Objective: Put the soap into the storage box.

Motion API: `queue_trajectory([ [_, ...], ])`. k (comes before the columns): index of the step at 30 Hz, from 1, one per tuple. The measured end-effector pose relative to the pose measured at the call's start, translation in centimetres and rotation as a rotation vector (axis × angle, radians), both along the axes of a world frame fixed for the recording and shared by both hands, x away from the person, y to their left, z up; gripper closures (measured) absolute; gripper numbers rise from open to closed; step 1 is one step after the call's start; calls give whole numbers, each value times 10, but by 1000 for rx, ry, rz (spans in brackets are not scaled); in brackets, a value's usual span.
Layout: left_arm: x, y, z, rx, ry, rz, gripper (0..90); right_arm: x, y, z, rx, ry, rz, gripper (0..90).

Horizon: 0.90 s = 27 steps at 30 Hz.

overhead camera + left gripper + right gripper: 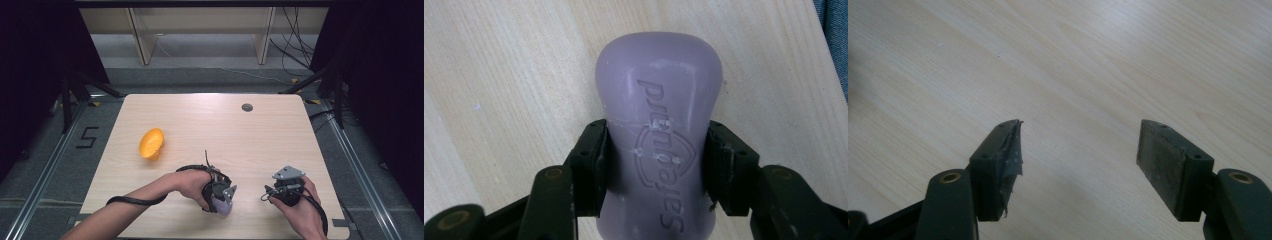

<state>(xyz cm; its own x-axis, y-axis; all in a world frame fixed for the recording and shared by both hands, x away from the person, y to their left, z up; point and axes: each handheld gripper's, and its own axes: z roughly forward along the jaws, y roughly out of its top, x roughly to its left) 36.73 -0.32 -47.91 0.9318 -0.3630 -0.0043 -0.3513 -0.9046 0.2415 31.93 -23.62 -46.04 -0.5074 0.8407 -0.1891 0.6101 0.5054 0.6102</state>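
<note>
A lilac bar of soap (659,100) with an embossed logo lies on the wooden table. My left gripper (656,150) is shut on it, both pads pressing its sides. In the high view the soap (223,207) pokes out under the left gripper (222,197) near the table's front edge. My right gripper (1080,150) stands open over bare wood with nothing between its fingers. From above, the right gripper (270,192) is held in a hand to the right of the soap, pointing left.
A yellow bowl-like dish (151,143) lies tipped on its side at the table's left middle. A small round grommet (247,107) sits near the far edge. The table's front edge (210,235) is close under both hands.
</note>
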Motion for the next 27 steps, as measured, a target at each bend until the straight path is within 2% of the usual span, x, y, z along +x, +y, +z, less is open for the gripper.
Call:
queue_trajectory([
  [1, -1, 0, 0, 1, -1, 11, 483, 1, -1, -1, -10, -11, 12, 350],
  [3, -2, 1, 0, -1, -4, 40, 484, 0, 0, 0, -1, 1, 0, 350],
  [7, -4, 5, 0, -17, 11, 127, 486, 0, 0, 0, 1, 1, 1, 350],
  [12, -3, 14, 1, -61, 49, 279, 486, 0, -1, -1, -5, -7, 10, 350],
  [13, 0, 17, 3, -38, 36, 284, 486, 0, -1, -1, -5, -7, 9, 350],
  [16, 3, 24, 4, -33, 81, 416, 486, 0, 0, 0, 1, 1, 1, 350],
  [19, 4, 32, 7, -40, 79, 556, 486, 0, 0, 0, 1, 1, 1, 350],
  [20, 4, 34, 9, -53, 94, 633, 486, 0, 0, 0, 2, 2, 1, 349],
  [21, 4, 37, 10, -78, 133, 741, 487, 0, 0, 0, 2, 2, 1, 349],
  [22, 5, 40, 11, -126, 177, 851, 487, 0, 0, 0, 3, 3, 0, 350],
  [24, 6, 47, 15, -107, 218, 953, 487, 0, 0, -1, 1, 2, 2, 349],
  [27, 6, 53, 19, -102, 166, 1019, 487, 0, 0, 0, -1, 3, 4, 349],
])
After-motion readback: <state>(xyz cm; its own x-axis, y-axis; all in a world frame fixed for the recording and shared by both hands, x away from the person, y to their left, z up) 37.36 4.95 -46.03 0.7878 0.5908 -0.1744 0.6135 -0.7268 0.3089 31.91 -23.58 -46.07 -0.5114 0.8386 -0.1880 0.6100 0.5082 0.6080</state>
